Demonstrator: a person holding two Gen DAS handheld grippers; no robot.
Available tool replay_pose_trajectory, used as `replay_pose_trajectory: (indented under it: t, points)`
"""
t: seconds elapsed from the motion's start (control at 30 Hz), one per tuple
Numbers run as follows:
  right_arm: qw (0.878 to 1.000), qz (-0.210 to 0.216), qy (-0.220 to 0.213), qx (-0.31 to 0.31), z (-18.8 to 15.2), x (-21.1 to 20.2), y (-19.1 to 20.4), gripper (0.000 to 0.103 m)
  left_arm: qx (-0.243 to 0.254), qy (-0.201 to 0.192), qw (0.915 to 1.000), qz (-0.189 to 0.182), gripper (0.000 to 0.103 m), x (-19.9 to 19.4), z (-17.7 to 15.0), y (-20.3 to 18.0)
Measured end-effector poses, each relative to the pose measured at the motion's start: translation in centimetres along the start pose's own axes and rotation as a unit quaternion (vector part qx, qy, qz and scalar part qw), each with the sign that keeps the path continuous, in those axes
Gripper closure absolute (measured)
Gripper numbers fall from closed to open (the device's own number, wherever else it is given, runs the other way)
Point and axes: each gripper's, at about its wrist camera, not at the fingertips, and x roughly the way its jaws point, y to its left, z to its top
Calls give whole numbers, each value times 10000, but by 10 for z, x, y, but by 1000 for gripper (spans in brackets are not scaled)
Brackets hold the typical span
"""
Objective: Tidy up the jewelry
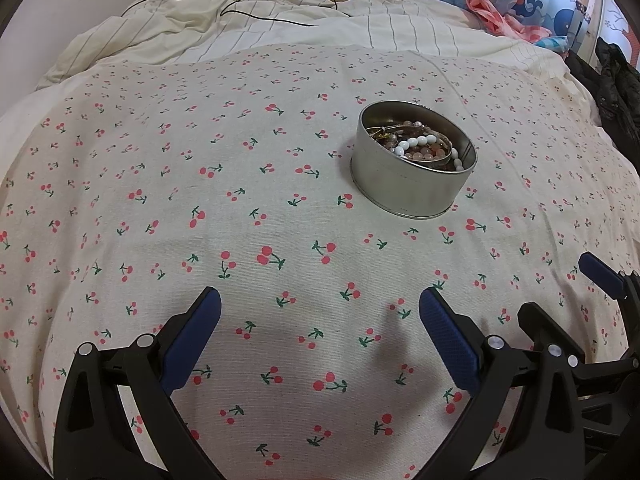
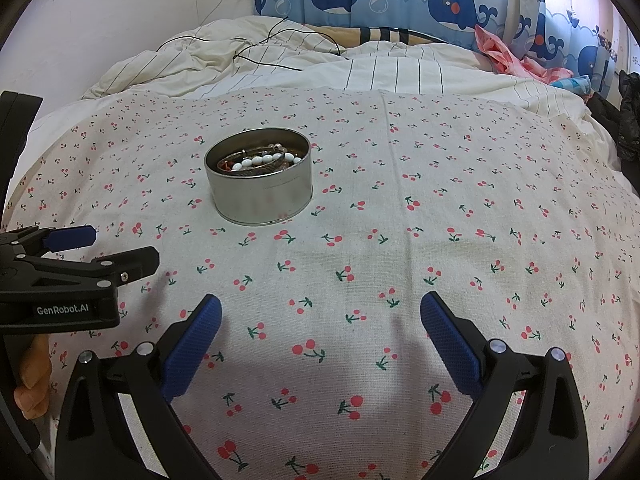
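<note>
I hold both claws low over the bed, side by side, and neither has anything in it: my left claw (image 1: 320, 332) stands with its blue pads spread wide over bare cherry-print cloth (image 1: 168, 184), and my right claw (image 2: 320, 336) is spread the same way. The round metal tin (image 1: 412, 168) sits ahead on the cloth, well apart from both, up and to the right of my left claw and up and to the left of my right. Bracelets are heaped inside it, a white bead bracelet (image 1: 416, 144) lying on top. I judge that the flat cloth serves as a plain sorting ground, and that I keep the claws parted so that either can reach in for the topmost piece.
</note>
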Motion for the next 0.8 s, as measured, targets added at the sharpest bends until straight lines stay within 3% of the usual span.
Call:
replay_pose_trajectory:
  t: [0.8]
  points:
    - [10000,-3,17,-4,-1,0,0,8,-4,2,10000,31,8,0,0,1]
